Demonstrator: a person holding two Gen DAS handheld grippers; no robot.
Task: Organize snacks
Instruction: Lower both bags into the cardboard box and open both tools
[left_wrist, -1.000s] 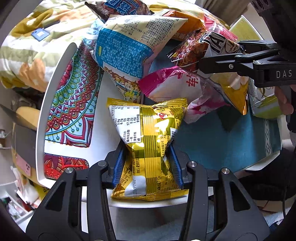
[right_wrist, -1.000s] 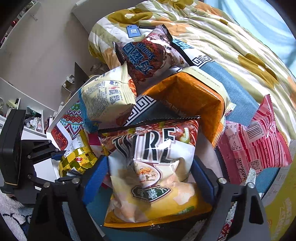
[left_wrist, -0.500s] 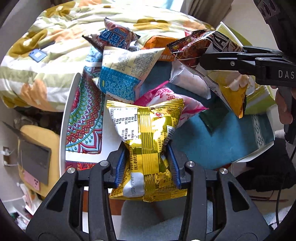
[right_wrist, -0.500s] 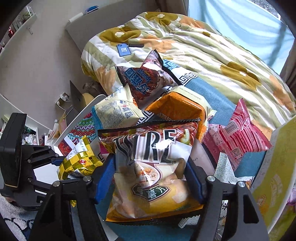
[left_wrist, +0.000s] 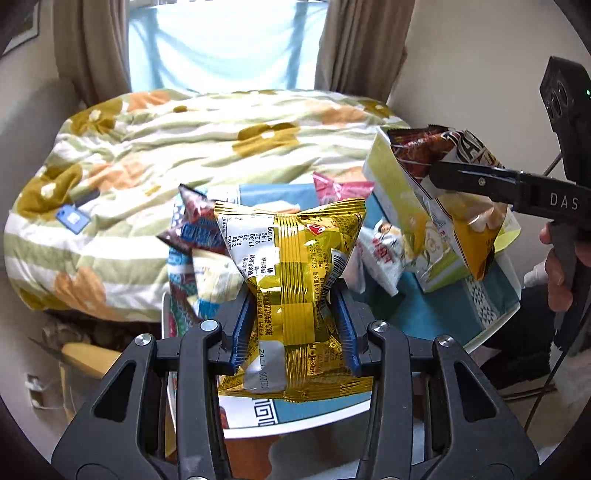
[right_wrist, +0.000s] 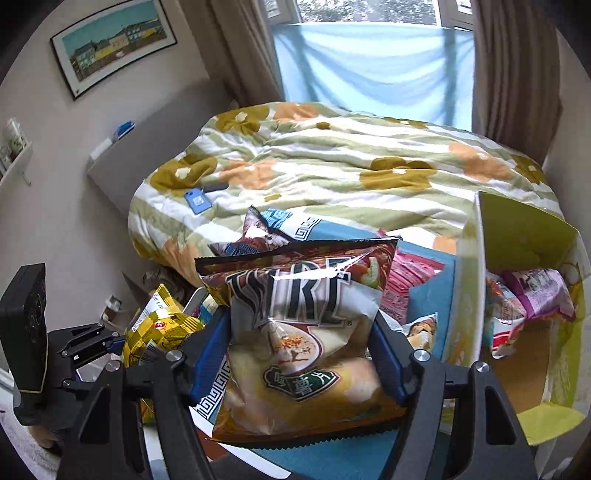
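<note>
So both hands are busy here. Over on the left, the left gripper (left_wrist: 293, 325) is clamping the gold snack packet (left_wrist: 291, 273) around its middle, pinching it into a waist so the slippery foil isn't sliding out while it's hanging above the table (left_wrist: 325, 415). Just past its tips, a few more packets are still lying on the table's patterned top, including a dark one with blue lettering (left_wrist: 194, 229) and a pink one (left_wrist: 341, 188).

Moving right, the right gripper (right_wrist: 301, 354) is squeezing the big chip bag (right_wrist: 301, 332) by its sides, bag standing upright between the pads, probably so it can drop in bottom first.

Off to the right of that gripper, the yellow-green cardboard box (right_wrist: 524, 232) is sitting open on the table. It's already holding a purple packet (right_wrist: 543, 291) and a red-and-white one (right_wrist: 504, 325), so I'm guessing both held bags are heading in there next
</note>
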